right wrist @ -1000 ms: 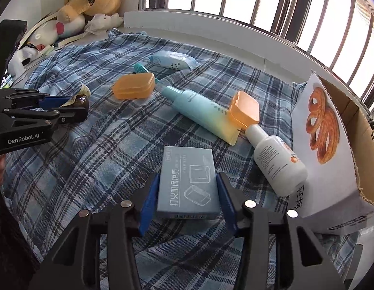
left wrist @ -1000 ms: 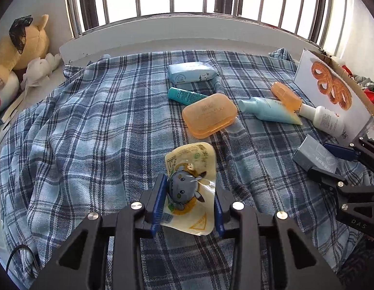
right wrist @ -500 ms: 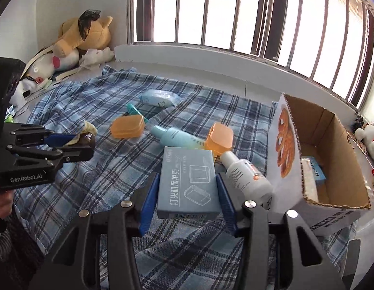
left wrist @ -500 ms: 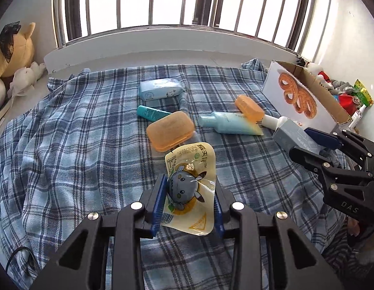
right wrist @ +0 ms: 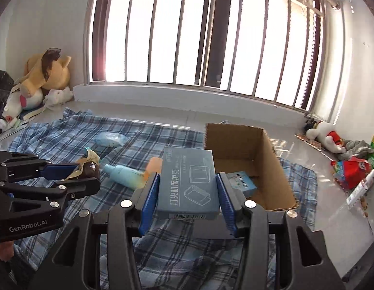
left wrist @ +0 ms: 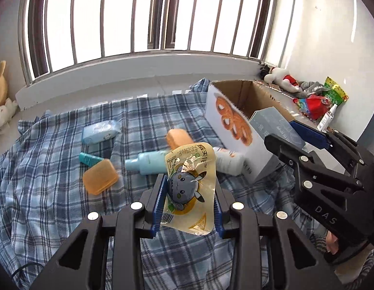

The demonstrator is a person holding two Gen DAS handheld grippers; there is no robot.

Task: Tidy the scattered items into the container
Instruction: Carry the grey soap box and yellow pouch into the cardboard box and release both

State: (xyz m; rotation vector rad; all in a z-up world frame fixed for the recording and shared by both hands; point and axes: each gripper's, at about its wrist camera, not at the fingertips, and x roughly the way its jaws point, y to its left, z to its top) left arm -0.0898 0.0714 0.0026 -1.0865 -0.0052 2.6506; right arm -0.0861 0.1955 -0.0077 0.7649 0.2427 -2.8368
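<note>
Left wrist view: my left gripper (left wrist: 189, 193) is clamped on the yellow pouch (left wrist: 190, 188) with a cartoon animal print, pads pressing both side edges, pouch held clear above the plaid blanket (left wrist: 54, 169). At 3 o'clock my right gripper (left wrist: 291, 140) grips the grey-blue box (left wrist: 271, 123), up beside the cardboard box (left wrist: 235, 125), which sits at 1 o'clock. On the blanket: orange soap case (left wrist: 100, 176) at 9 o'clock, teal bottle (left wrist: 148, 163) just behind the pouch, wipes pack (left wrist: 100, 131) at 10 o'clock.

Right wrist view: my right gripper (right wrist: 187, 193) is shut on the grey-blue box (right wrist: 187, 183), flat, label up, held in front of the cardboard box (right wrist: 271, 159), whose open top shows at 1 o'clock. A small blue carton (right wrist: 242, 181) lies inside it. My left gripper (right wrist: 90, 169) at 9 o'clock holds the pouch (right wrist: 89, 162), edge-on. Teal bottle (right wrist: 124, 172) lies on the blanket (right wrist: 66, 140) between the grippers.
</note>
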